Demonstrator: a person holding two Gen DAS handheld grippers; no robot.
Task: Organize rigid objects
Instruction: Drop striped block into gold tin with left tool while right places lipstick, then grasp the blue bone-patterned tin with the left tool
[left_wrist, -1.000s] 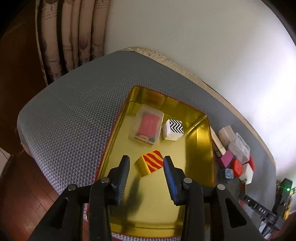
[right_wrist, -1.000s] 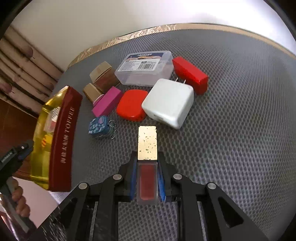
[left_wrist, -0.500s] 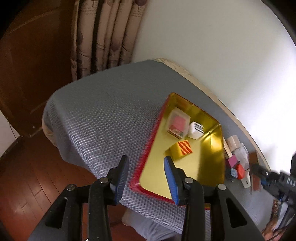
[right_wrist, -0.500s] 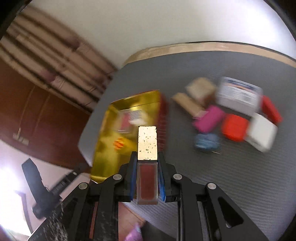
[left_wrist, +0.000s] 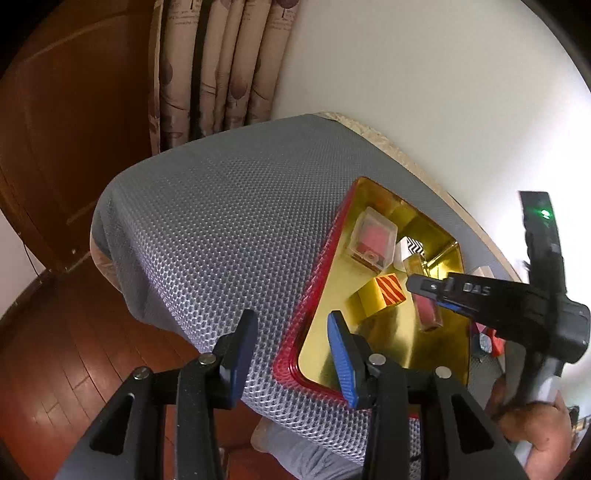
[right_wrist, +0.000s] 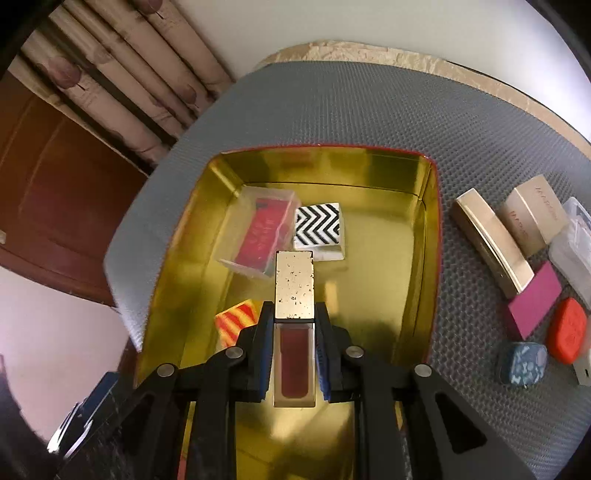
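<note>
A gold tin tray (right_wrist: 428, 221) with a red outside lies on the grey mesh table. In it are a clear box with a red card (right_wrist: 258, 232), a black-and-white zigzag box (right_wrist: 317, 229) and a yellow block with red stripes (right_wrist: 236, 323). My right gripper (right_wrist: 294, 314) is shut on a lip-gloss tube (right_wrist: 294, 284) with a gold cap and dark red body, held above the tray's middle. In the left wrist view the right gripper (left_wrist: 424, 295) and tube (left_wrist: 428, 314) hang over the tray (left_wrist: 314, 295). My left gripper (left_wrist: 291, 347) is open and empty, above the tray's near left corner.
Right of the tray lie two gold cases (right_wrist: 491, 243), a pink box (right_wrist: 532, 302), a red-orange case (right_wrist: 567, 330), a blue patterned box (right_wrist: 522, 363) and a clear box (right_wrist: 572, 243). Curtains (left_wrist: 221, 66) and a white wall stand behind; wooden floor (left_wrist: 55, 332) lies below the table edge.
My right gripper has carried the tube leftward from beside the pile of loose items to above the tray. My left gripper has drawn back from over the striped block to the tray's near corner.
</note>
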